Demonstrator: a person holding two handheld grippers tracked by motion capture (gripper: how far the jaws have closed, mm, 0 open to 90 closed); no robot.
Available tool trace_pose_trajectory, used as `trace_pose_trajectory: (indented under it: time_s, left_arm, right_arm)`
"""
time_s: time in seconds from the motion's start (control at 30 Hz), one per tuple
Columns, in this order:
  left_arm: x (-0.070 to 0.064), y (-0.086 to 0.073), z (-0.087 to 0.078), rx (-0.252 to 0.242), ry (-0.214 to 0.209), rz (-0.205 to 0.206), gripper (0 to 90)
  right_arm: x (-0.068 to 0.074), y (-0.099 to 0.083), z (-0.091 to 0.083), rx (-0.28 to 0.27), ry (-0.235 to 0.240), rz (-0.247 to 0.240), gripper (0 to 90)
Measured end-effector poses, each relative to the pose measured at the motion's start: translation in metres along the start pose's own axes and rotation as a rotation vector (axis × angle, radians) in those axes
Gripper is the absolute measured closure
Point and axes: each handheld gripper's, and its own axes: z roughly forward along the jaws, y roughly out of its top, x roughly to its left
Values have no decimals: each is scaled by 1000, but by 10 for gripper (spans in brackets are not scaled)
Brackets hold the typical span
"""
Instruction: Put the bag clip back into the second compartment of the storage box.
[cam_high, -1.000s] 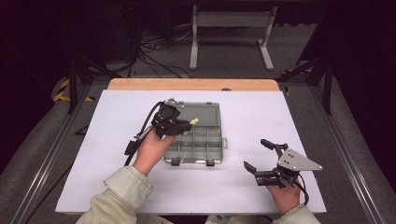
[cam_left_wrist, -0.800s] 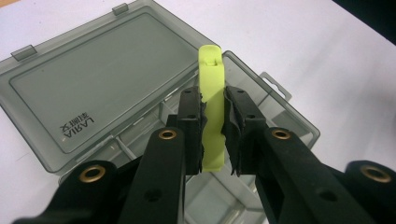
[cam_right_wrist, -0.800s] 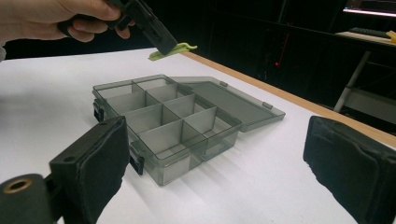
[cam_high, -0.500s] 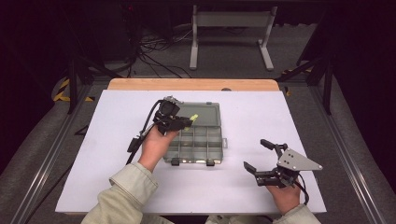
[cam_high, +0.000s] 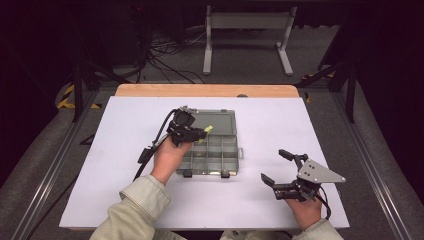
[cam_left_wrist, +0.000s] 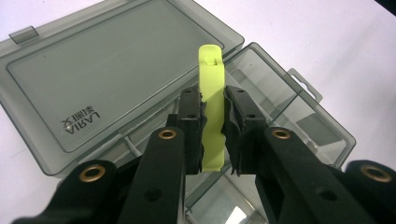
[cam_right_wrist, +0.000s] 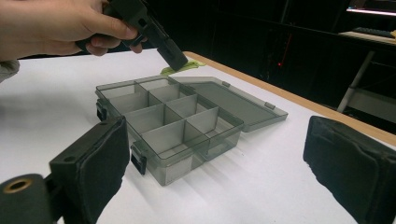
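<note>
A smoky clear compartment box (cam_high: 212, 152) lies open at the table's middle, its lid (cam_high: 216, 120) folded flat toward the far side. My left gripper (cam_high: 200, 132) hovers over the box's far-left part, shut on a yellow-green plastic strip (cam_high: 207, 130). In the left gripper view the strip (cam_left_wrist: 211, 105) stands pinched between the two pads (cam_left_wrist: 191, 126), above the hinge line between lid (cam_left_wrist: 98, 79) and compartments (cam_left_wrist: 280, 116). My right gripper (cam_high: 280, 167) rests low at the near right, open, nothing between its jaws. From there the box (cam_right_wrist: 173, 123) and the strip's tip (cam_right_wrist: 180, 68) show.
The white table top (cam_high: 125, 200) has free room left and right of the box. A wooden strip (cam_high: 205, 90) edges its far side. Beyond it stand a metal frame (cam_high: 247, 35) and cables on a dark floor. The left gripper's cable (cam_high: 150, 150) trails across the table.
My left gripper with the strip has drifted slightly toward the far side over the box. The right gripper has stayed put.
</note>
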Motion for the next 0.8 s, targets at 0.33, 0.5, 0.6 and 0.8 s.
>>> trace_pose_trajectory:
  time_s: [0.33, 0.5, 0.6, 0.8]
  left_arm:
    - [4, -5, 8, 54, 2, -18, 770]
    - [5, -8, 13, 80, 0, -23, 770]
    - [6, -9, 14, 91, 4, -28, 770]
    - [7, -9, 15, 113, 8, -33, 770]
  right_arm:
    - [-1, 0, 0, -2, 2, -1, 78]
    - [0, 0, 0, 0, 4, 1, 78]
    - [0, 0, 0, 1, 5, 1, 78]
    - [0, 0, 0, 2, 6, 2, 78]
